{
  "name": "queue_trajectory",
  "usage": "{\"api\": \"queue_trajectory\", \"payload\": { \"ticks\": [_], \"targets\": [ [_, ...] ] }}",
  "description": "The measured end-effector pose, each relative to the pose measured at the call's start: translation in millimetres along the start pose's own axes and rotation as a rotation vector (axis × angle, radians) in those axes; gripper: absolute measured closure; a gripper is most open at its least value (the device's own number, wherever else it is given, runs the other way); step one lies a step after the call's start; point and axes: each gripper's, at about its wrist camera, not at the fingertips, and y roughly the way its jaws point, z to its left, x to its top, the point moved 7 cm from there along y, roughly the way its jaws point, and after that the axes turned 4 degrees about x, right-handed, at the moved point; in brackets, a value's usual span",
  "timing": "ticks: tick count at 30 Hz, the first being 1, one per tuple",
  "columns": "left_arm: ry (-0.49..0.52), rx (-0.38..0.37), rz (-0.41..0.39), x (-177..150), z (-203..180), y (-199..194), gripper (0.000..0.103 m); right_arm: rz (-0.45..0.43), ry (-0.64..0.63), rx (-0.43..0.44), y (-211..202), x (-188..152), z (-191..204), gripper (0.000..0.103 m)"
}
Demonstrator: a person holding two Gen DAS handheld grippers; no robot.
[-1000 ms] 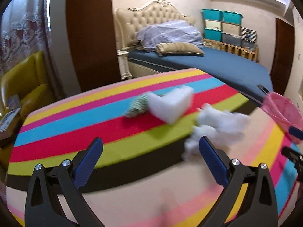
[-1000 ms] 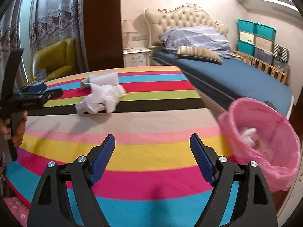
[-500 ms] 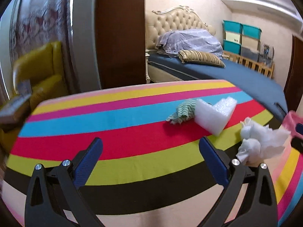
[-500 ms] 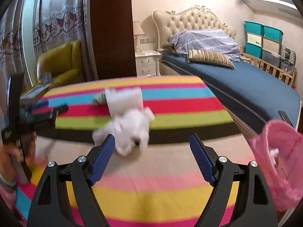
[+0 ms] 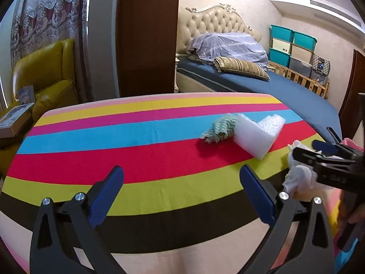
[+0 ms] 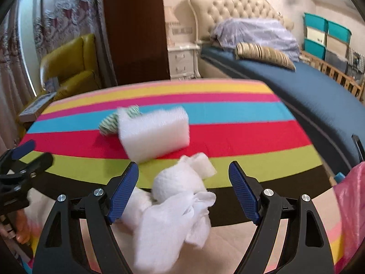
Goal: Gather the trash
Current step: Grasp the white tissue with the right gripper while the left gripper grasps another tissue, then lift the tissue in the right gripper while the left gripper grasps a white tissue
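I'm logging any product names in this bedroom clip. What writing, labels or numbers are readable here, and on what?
No text can be read.
Flat box beside the yellow armchair: printed, too small to read.
Side of the right gripper: faint marking, too blurred.
Crumpled tissue, foam block, green-striped wrapper: no lettering visible.

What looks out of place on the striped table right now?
Three bits of litter lie loose on the striped tablecloth: a crumpled white tissue wad between the right gripper's open jaws, a white foam block, and a crumpled green-and-white wrapper tucked behind it.
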Motion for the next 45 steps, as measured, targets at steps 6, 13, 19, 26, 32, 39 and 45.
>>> {"api": "queue_trajectory", "payload": {
  "ticks": [6,13,19,26,32,39,45],
  "targets": [
    [0.02,-0.013,0.009,-2.5,-7.7,1.1,0.005,0.051,0.044,0.073,5.3,-7.0,-7.6,0.047],
    [0.051,-0.026,0.002,-3.9,-17.8,-1.3,0.005,-0.057,0.039,0.042,-35.3,-14.4,-18.4,0.063],
    [0.087,-0.065,0.009,-8.5,-32.5,-4.6,0.005,-0.112,0.052,-0.056,-69.4,-30.7,-45.8,0.063],
    [0.109,-0.104,0.013,-12.4,-45.9,-9.4,0.005,-0.058,0.09,-0.103,-82.9,-67.5,-72.9,0.063],
    [0.135,-0.138,0.037,-15.3,-63.2,-7.6,0.005,-0.038,0.144,-0.117,-87.8,-77.4,-89.4,0.06],
    [0.113,-0.155,0.085,-20.2,-64.9,1.6,0.005,0.017,0.192,-0.094,-79.6,-84.1,-96.0,0.054],
    [0.09,-0.124,0.094,-18.0,-60.9,5.3,0.005,0.016,0.225,-0.06,-80.8,-87.2,-101.1,0.063]
  ]
}}
